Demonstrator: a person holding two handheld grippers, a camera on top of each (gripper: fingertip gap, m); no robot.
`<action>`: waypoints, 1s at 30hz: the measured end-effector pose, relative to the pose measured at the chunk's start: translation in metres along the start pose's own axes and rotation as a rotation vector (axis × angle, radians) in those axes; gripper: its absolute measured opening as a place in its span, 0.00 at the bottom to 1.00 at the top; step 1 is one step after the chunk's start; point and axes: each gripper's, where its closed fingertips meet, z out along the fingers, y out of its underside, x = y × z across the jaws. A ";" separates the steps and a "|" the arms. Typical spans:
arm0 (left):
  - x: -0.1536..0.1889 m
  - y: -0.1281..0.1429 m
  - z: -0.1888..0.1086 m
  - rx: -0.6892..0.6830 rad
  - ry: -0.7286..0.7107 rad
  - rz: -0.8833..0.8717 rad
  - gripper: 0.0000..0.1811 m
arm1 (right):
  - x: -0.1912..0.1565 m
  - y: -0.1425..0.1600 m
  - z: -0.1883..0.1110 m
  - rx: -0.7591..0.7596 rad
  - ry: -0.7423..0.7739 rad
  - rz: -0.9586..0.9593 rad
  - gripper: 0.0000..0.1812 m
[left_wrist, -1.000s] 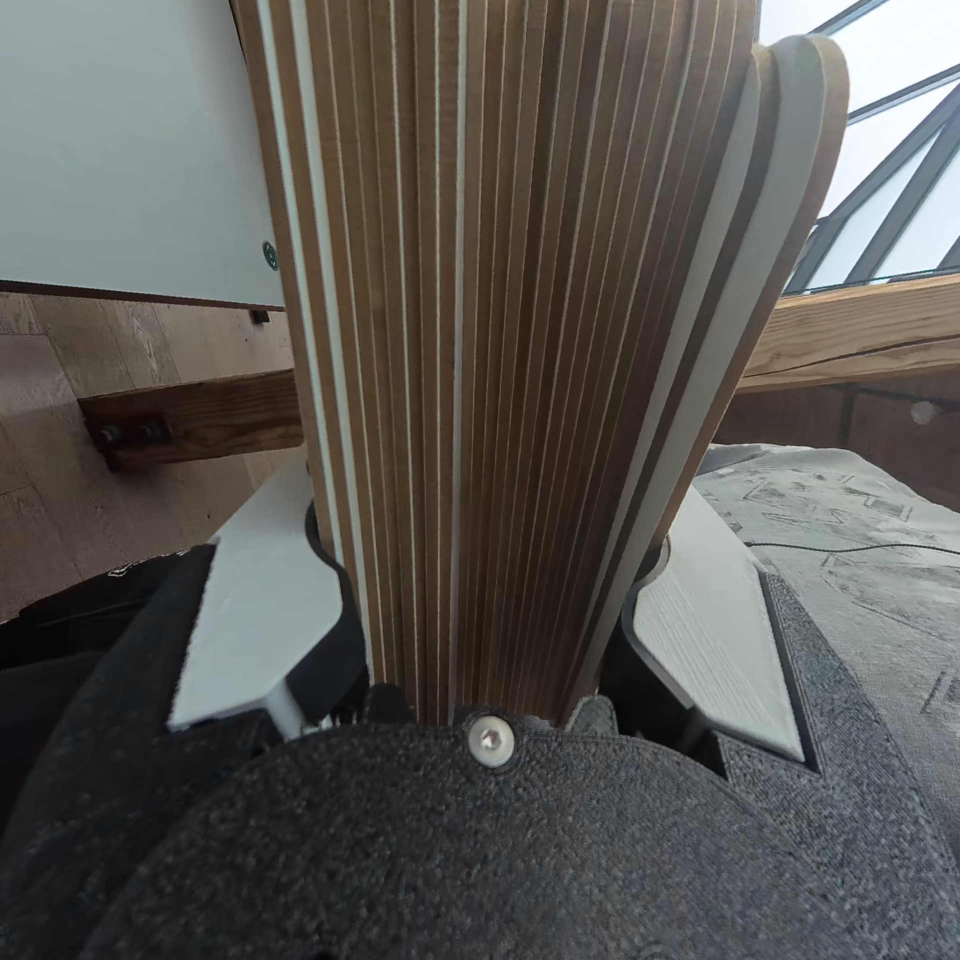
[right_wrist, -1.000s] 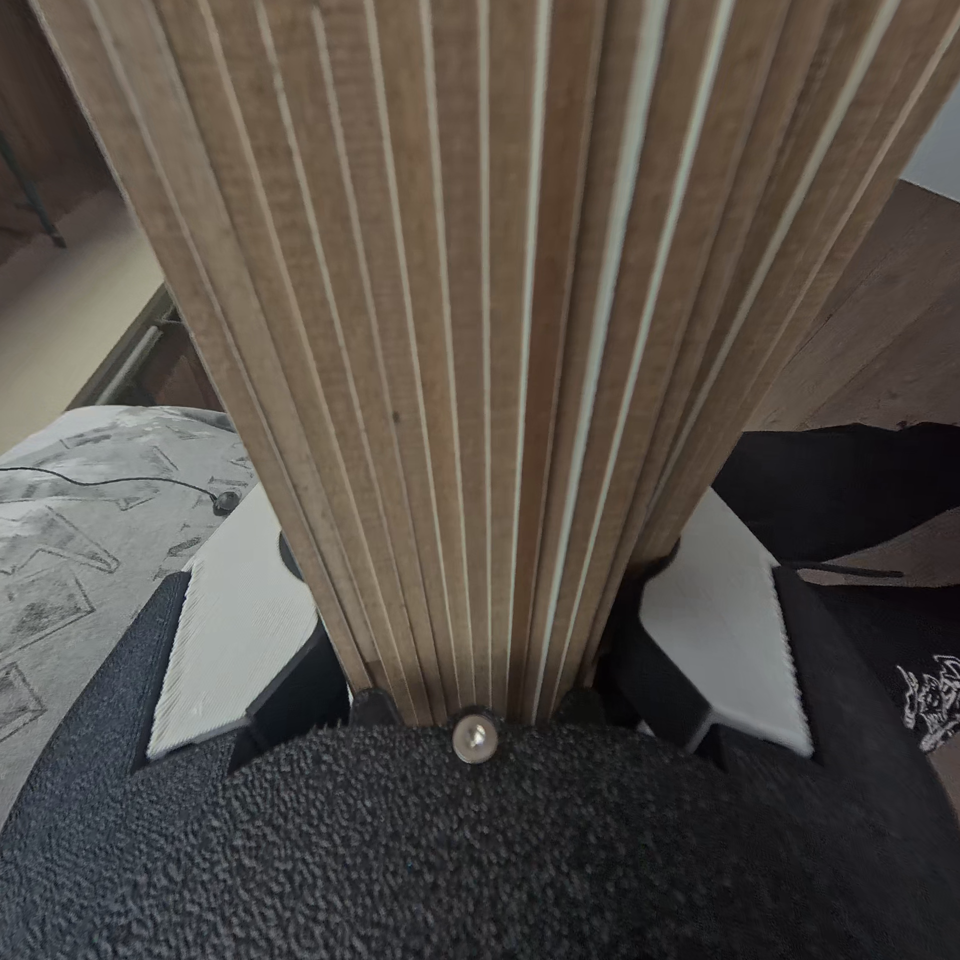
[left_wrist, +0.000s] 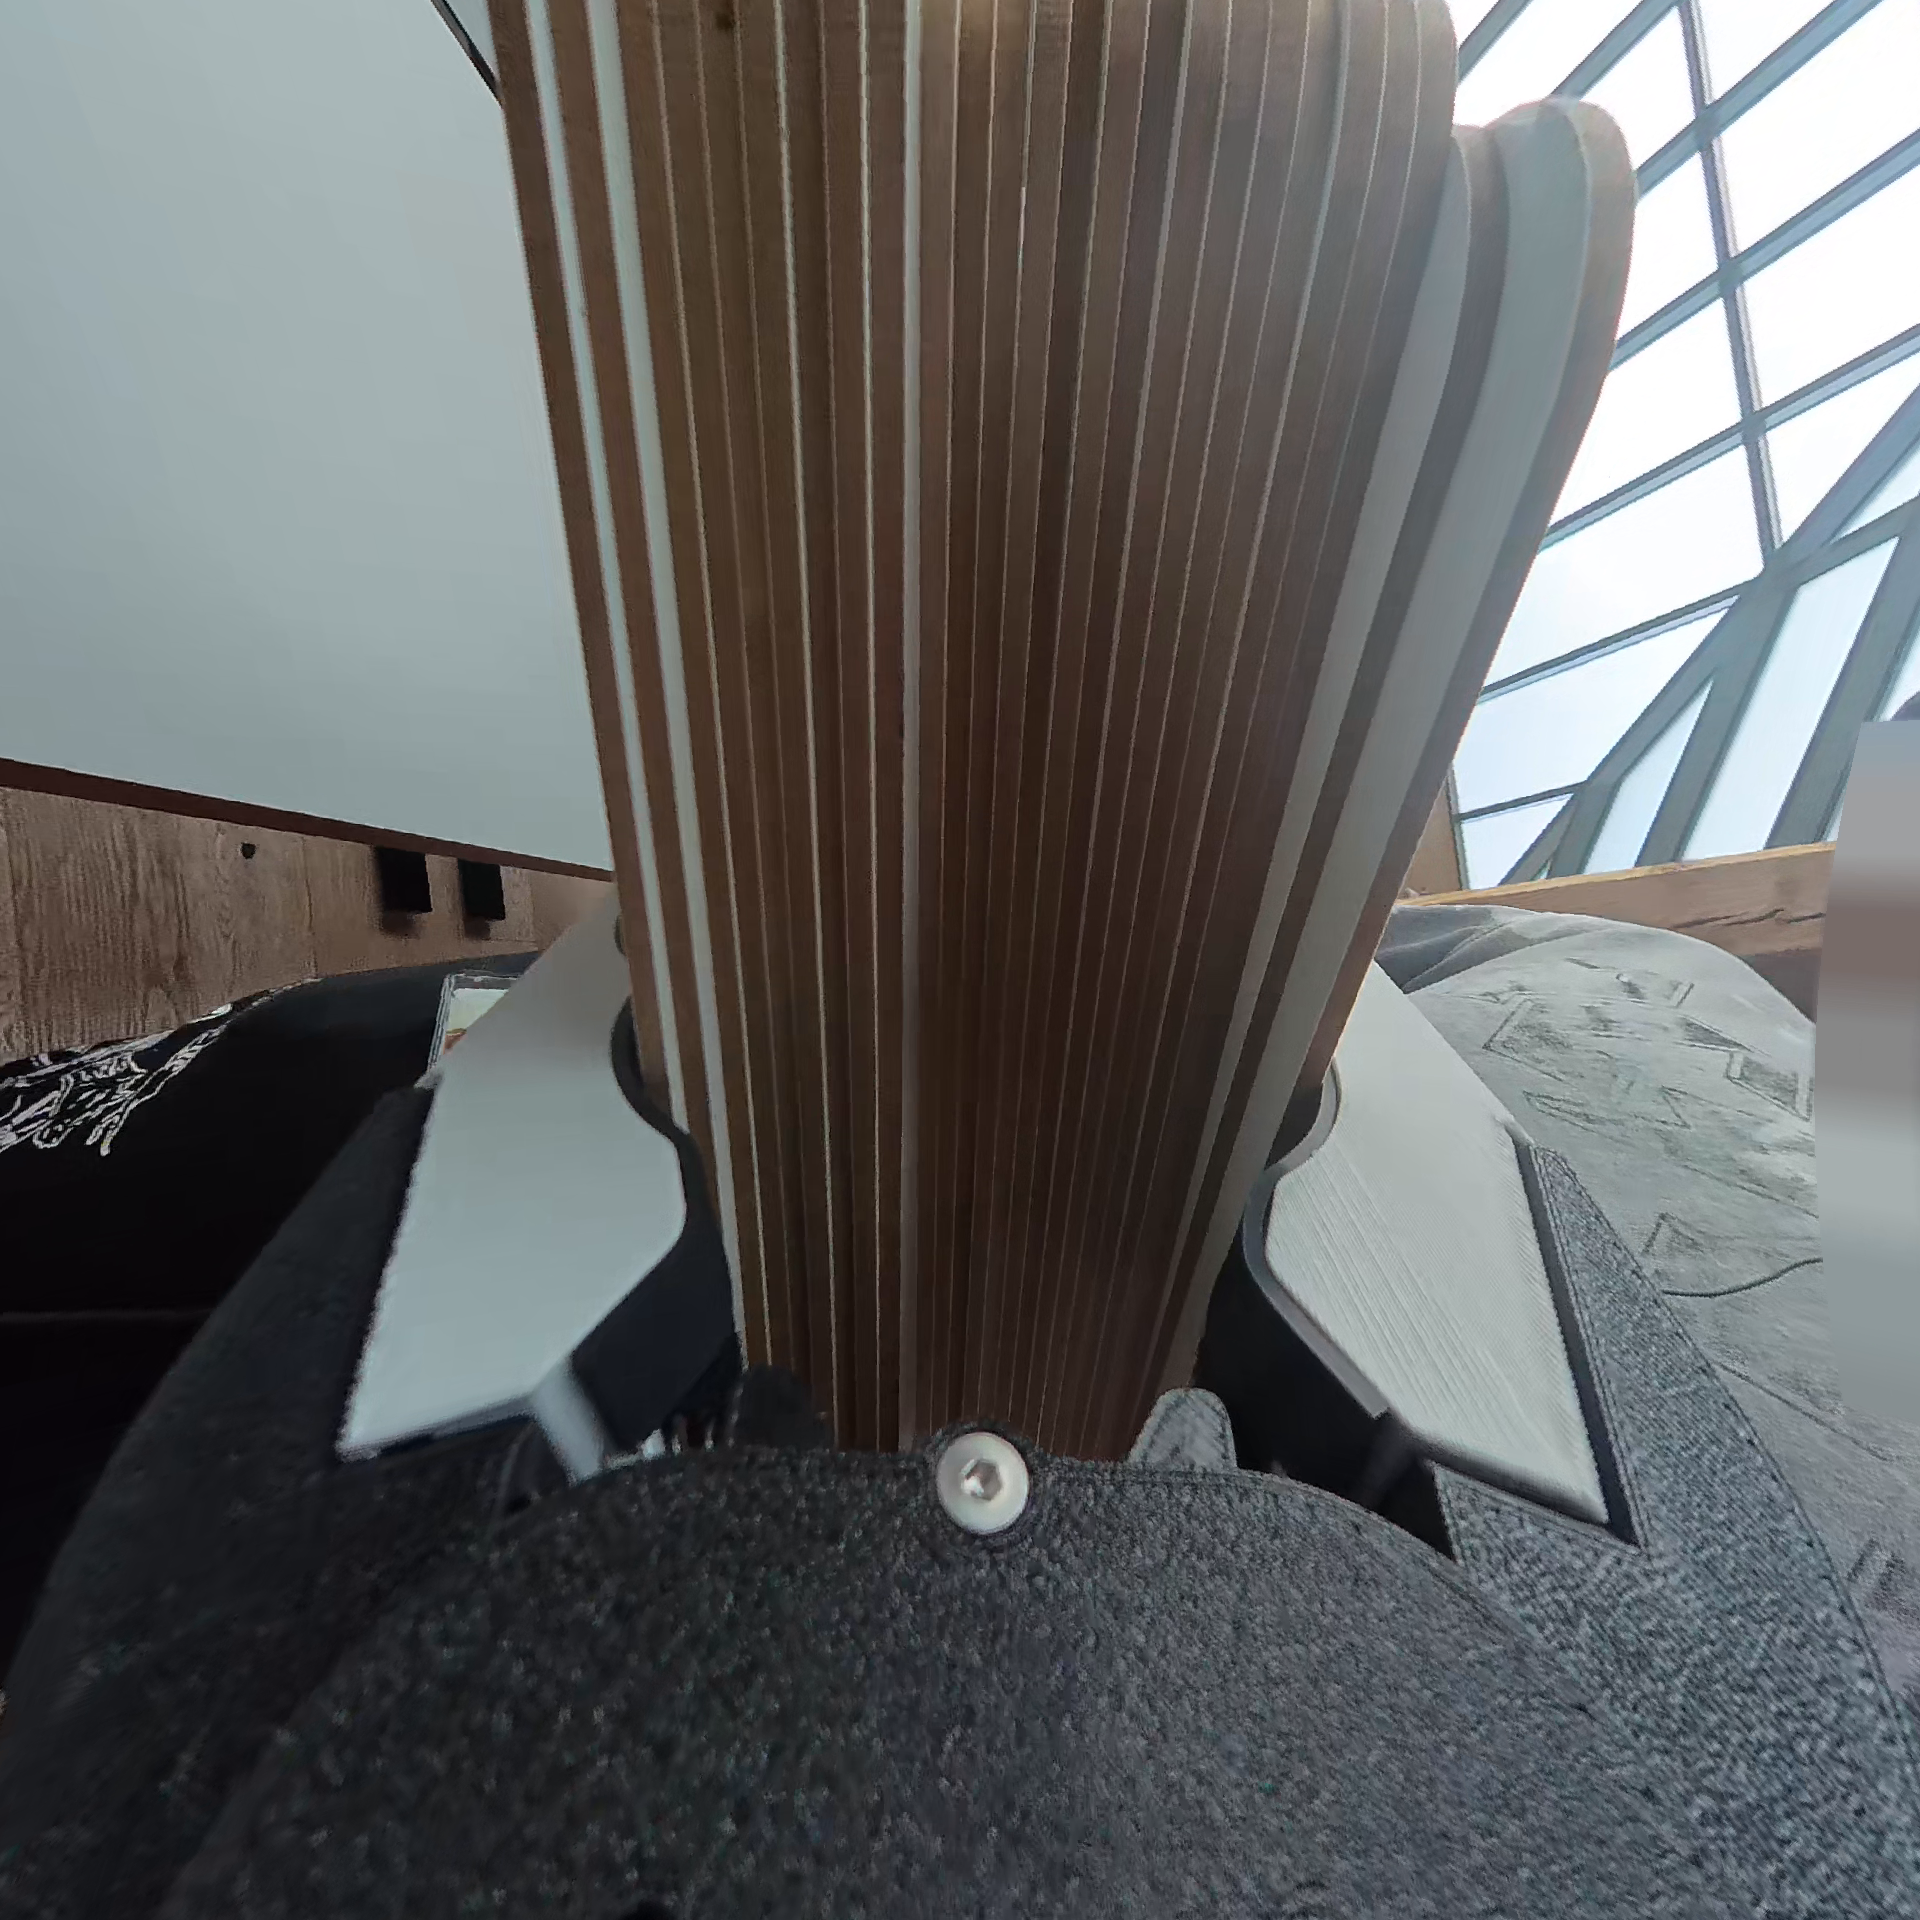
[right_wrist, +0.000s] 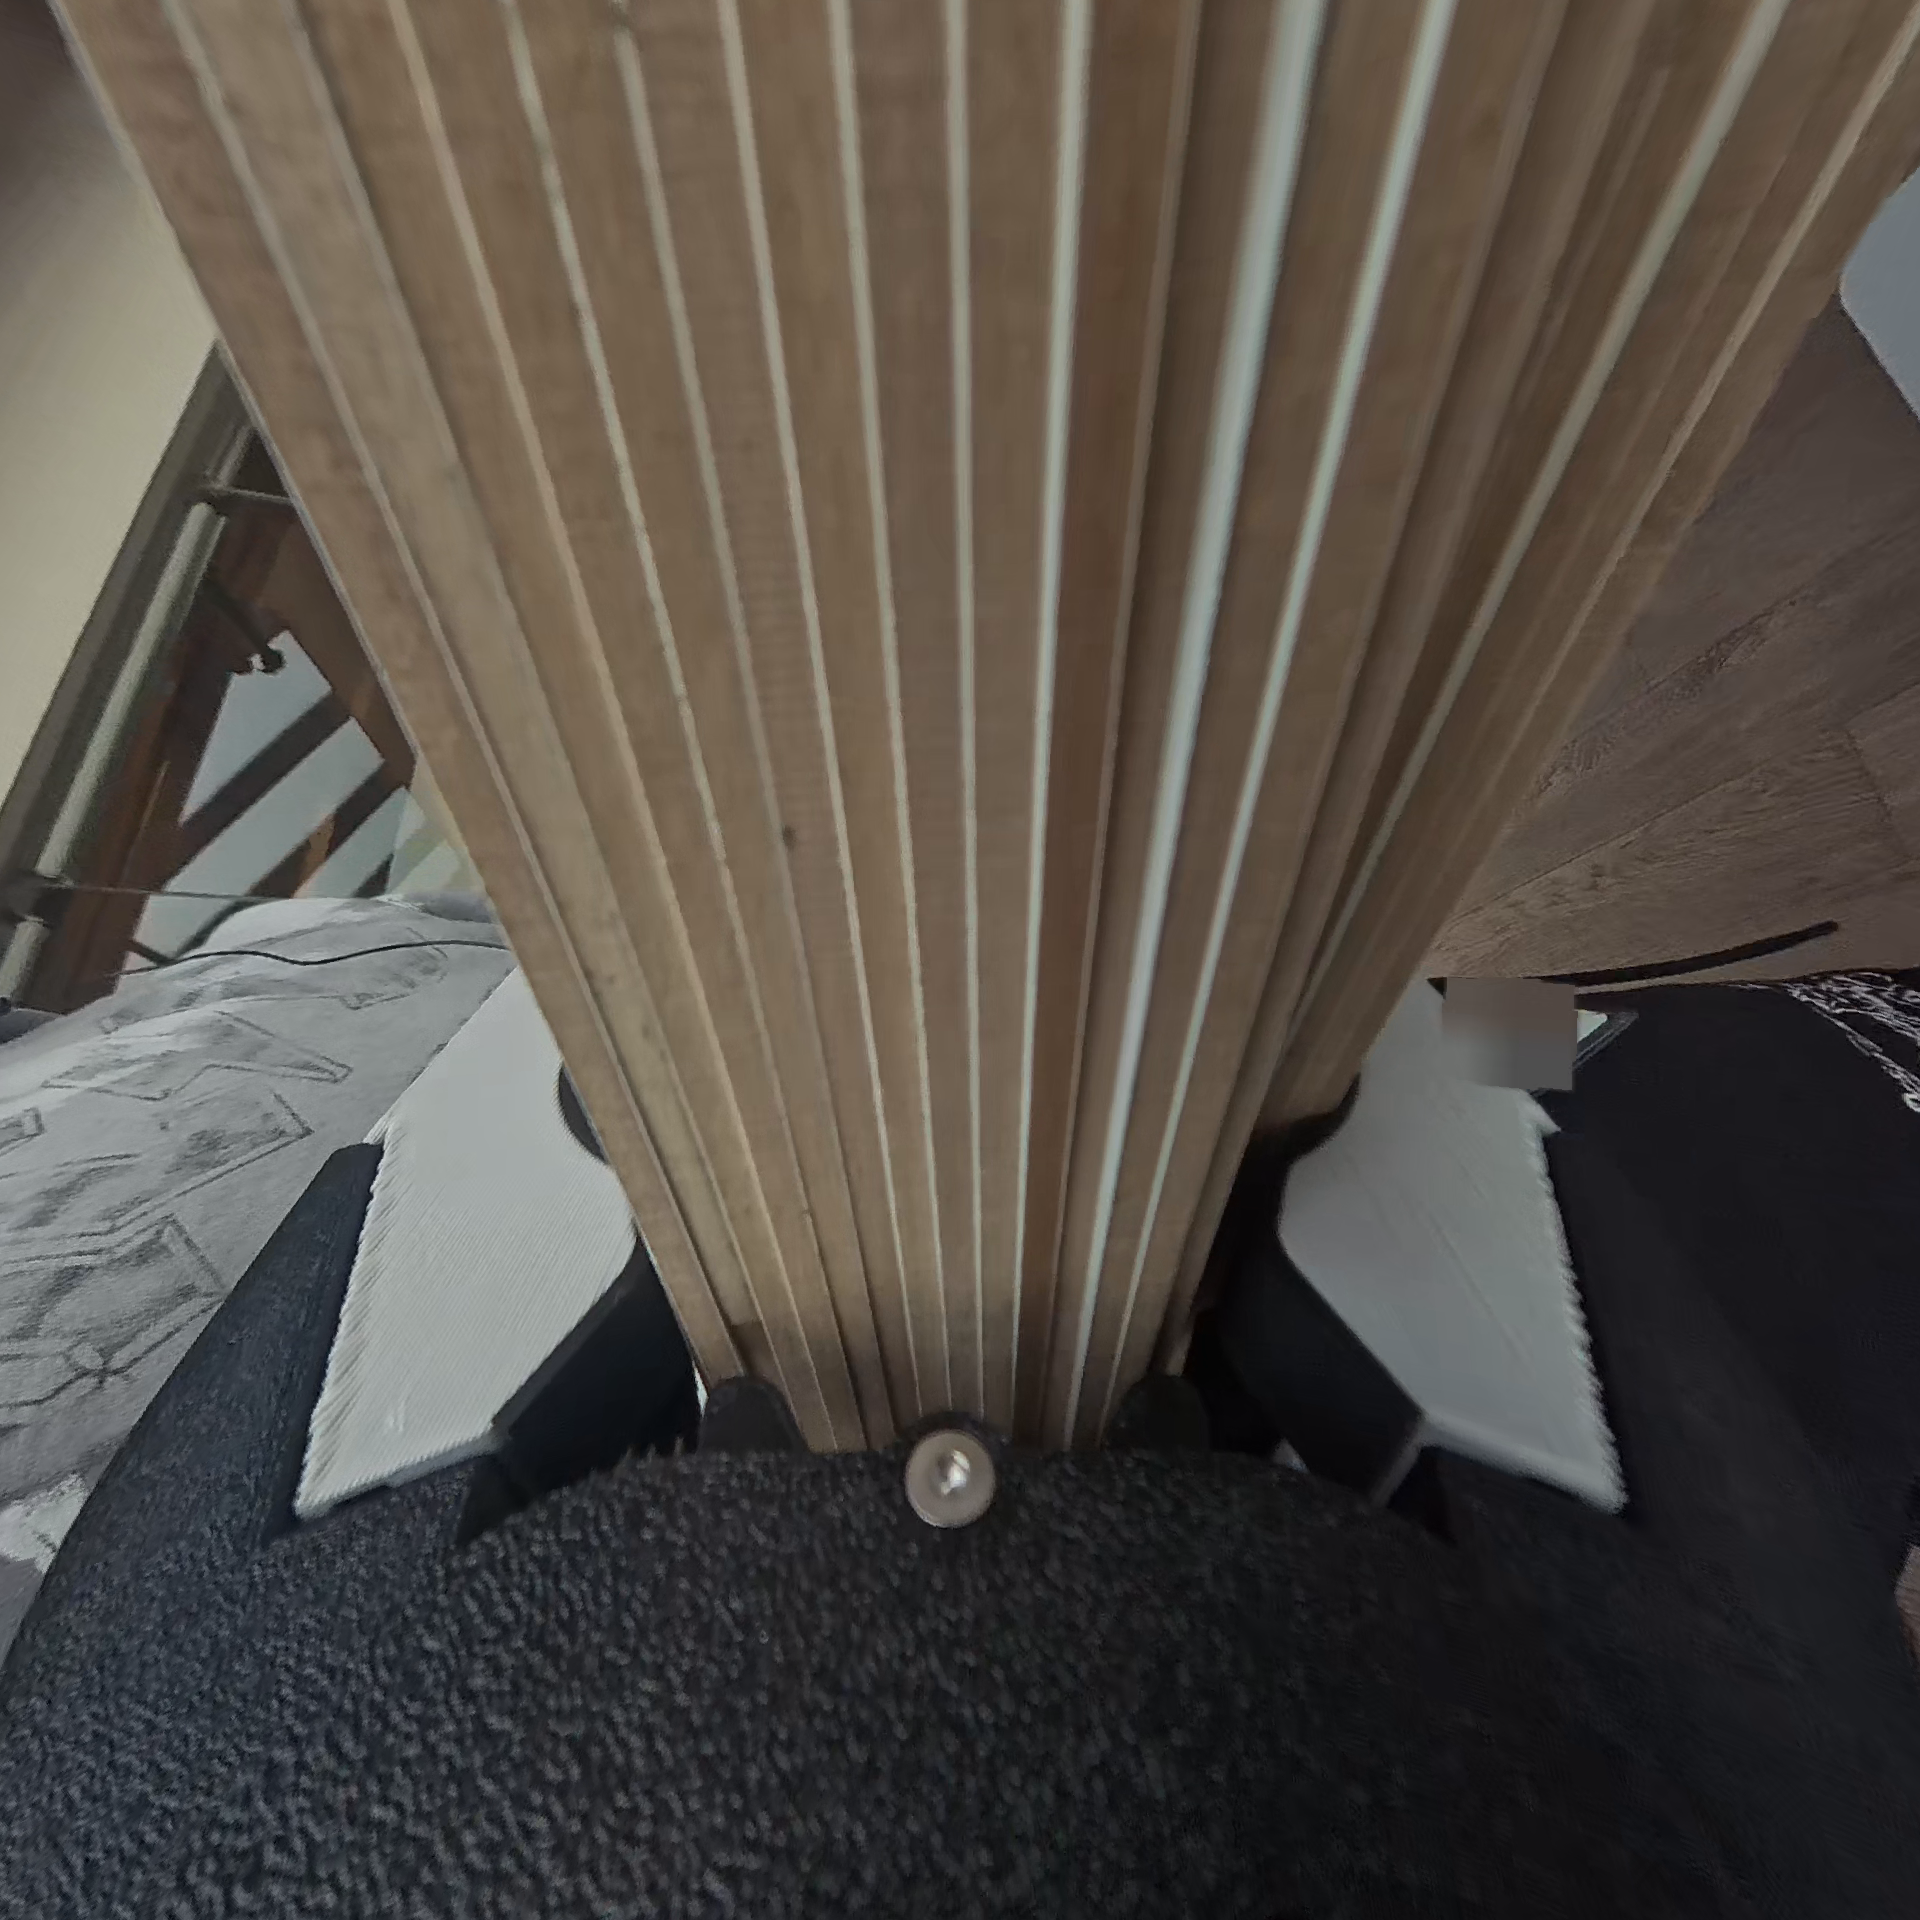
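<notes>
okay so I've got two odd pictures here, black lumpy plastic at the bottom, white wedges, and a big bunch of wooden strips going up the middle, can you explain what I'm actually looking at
Each picture comes from a camera mounted on a hand-held gripper, looking forward along its two fingers. A person holds one gripper in each hand; there is no robot arm.

In the left wrist view, the left gripper has its white fingers pressed against both sides of a stack of thin wooden slats seen edge-on. The right wrist view shows the right gripper clamping the stack of slats in the same way.

Around them lie a grey patterned cloth, black printed fabric, a wood-panelled wall and a gridded window. What the cloth rests on is hidden.
</notes>
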 end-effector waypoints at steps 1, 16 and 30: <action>-0.004 -0.014 -0.014 0.014 -0.004 -0.001 0.64 | 0.003 -0.017 0.013 -0.015 -0.004 0.000 0.71; -0.028 -0.233 -0.283 0.208 -0.047 0.031 0.65 | -0.010 -0.283 0.265 -0.213 -0.042 -0.063 0.71; -0.055 -0.379 -0.669 0.204 -0.088 0.018 0.65 | -0.046 -0.434 0.637 -0.177 -0.082 -0.032 0.70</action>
